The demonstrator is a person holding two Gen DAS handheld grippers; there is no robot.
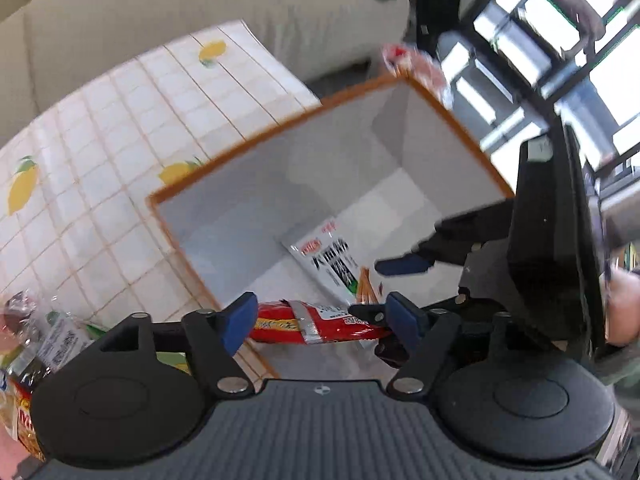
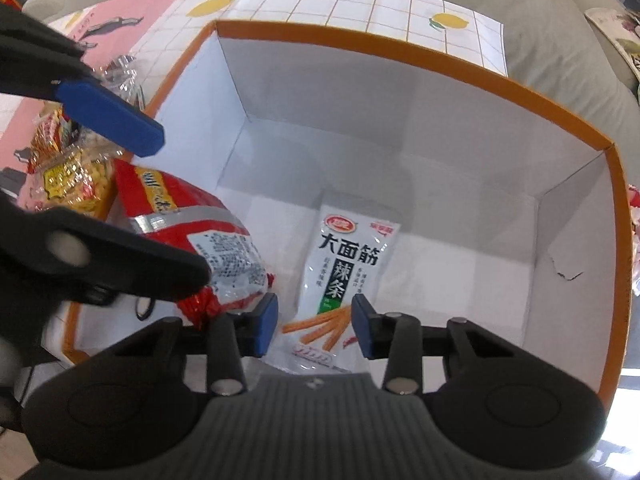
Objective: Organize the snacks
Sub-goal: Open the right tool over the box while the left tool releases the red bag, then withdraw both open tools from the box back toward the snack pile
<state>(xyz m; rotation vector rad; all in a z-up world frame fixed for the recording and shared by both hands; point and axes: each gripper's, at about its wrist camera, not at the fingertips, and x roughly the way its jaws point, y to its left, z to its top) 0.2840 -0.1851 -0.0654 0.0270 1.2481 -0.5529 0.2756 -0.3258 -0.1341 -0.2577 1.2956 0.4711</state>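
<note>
A white box with an orange rim [image 1: 280, 124] [image 2: 400, 56] stands open on the lemon-print tablecloth. A white spicy-strip packet [image 2: 346, 280] [image 1: 332, 264] lies flat on its floor. A red snack packet [image 1: 316, 322] [image 2: 192, 220] hangs over the box's near-left rim, between the wide-open fingers of my left gripper [image 1: 320, 318]. My right gripper [image 2: 314, 330] is open and empty, just above the white packet. The left gripper's blue fingers [image 2: 112, 118] show at the left of the right wrist view.
Several loose snack packets [image 2: 68, 172] [image 1: 32, 360] lie on the table left of the box. A beige sofa [image 1: 200, 8] stands behind the table. A red-and-white packet [image 1: 416, 64] lies beyond the box's far corner.
</note>
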